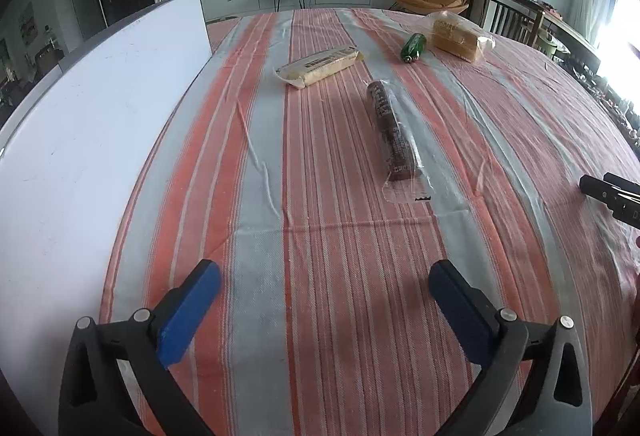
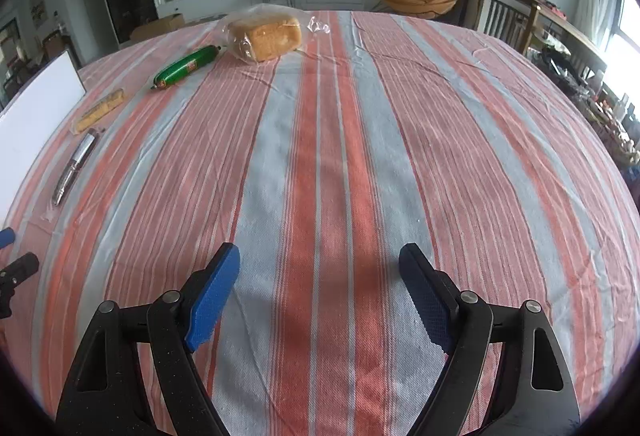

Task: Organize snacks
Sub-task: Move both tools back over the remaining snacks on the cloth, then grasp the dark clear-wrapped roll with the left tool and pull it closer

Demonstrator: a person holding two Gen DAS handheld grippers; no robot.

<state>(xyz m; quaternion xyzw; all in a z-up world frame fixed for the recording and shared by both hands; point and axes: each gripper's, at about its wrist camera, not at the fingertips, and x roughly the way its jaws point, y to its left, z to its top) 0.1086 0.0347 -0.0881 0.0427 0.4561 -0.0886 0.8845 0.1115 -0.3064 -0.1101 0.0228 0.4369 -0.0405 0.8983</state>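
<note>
Your left gripper hangs above the striped tablecloth with its blue-padded fingers spread wide and nothing between them. At the far left of its view lies a white board, flat along the table's left side. Just right of the board's far end sits the pale cracker pack, lying at a slant. Next comes the dark cookie roll in clear wrap, running lengthwise away from you, near the cracker pack but apart from it. Further right and further back, the green sausage lies just beside the bagged bread loaf. At the right edge, the black tip of your right gripper pokes into that view.

Your right gripper is also parted wide, holding nothing, over a bare stretch of the cloth. In its view all the snacks sit to your left and ahead: the board at the far left, the cookie roll beside it, the cracker pack just beyond the roll, then the sausage, and the loaf at the far end of the table. Both grippers are well apart from every snack.
</note>
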